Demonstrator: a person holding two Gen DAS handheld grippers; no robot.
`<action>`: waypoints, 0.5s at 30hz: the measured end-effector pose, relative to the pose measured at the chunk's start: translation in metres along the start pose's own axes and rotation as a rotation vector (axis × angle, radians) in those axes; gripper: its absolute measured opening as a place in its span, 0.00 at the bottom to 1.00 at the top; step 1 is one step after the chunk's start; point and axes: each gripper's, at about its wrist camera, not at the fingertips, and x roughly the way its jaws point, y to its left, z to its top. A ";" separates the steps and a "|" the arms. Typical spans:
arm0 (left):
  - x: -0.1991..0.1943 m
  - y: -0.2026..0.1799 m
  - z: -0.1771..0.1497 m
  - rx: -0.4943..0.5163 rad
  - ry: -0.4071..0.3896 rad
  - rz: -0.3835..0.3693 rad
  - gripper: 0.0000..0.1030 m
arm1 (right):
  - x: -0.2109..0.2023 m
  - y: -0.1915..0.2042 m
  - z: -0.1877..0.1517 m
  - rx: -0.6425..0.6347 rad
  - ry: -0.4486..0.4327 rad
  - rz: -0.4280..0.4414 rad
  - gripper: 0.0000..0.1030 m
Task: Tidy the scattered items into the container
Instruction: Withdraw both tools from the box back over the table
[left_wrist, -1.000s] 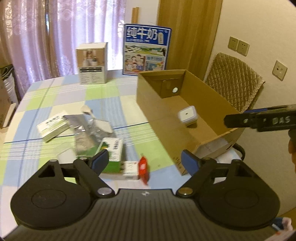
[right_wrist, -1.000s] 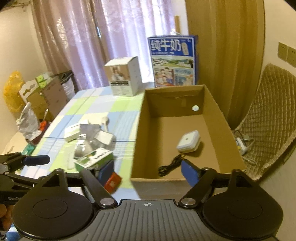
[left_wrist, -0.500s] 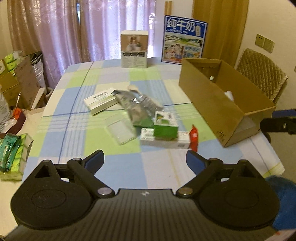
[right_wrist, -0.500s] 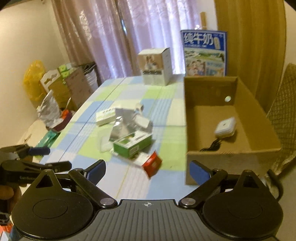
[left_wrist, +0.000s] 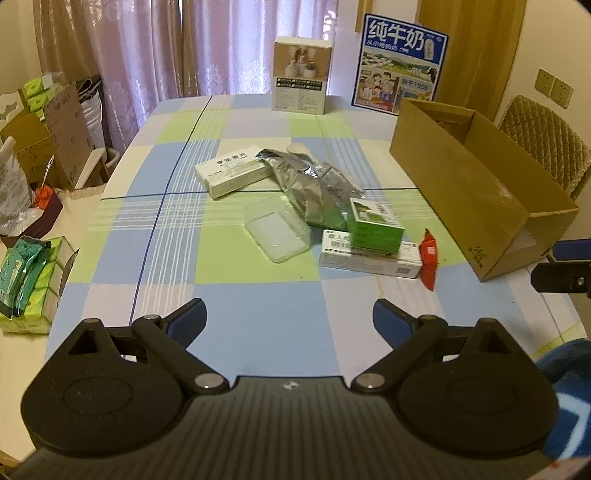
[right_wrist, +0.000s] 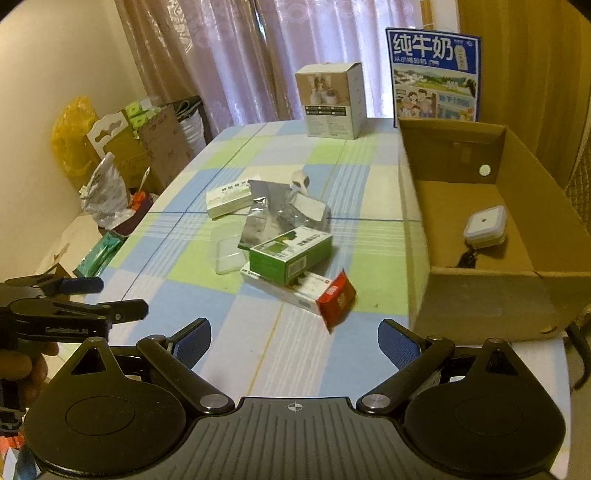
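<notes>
An open cardboard box stands at the table's right; inside lies a white charger with a black cable. In mid-table lies a loose pile: a green box on a long white box, a red packet, a clear plastic case, a silver foil bag and a white medicine box. My left gripper hangs open over the near table edge, short of the pile. My right gripper is open too, just before the red packet.
A blue milk carton and a white product box stand at the table's far end. A quilted chair sits behind the cardboard box. Green tissue packs and cartons crowd the floor at left.
Both grippers have drawn back from the cardboard box toward the near table edge and sunk a little. Their jaws stand wider than a second ago. Nothing was picked up.
</notes>
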 end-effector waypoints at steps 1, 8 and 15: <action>0.004 0.002 0.001 -0.003 0.004 0.002 0.92 | 0.004 0.001 0.001 0.000 0.003 0.001 0.92; 0.034 0.018 0.008 -0.019 0.024 0.014 0.92 | 0.039 0.011 0.013 0.000 0.025 0.009 0.92; 0.066 0.030 0.021 -0.018 0.036 0.018 0.92 | 0.084 0.015 0.031 0.023 0.043 0.008 0.92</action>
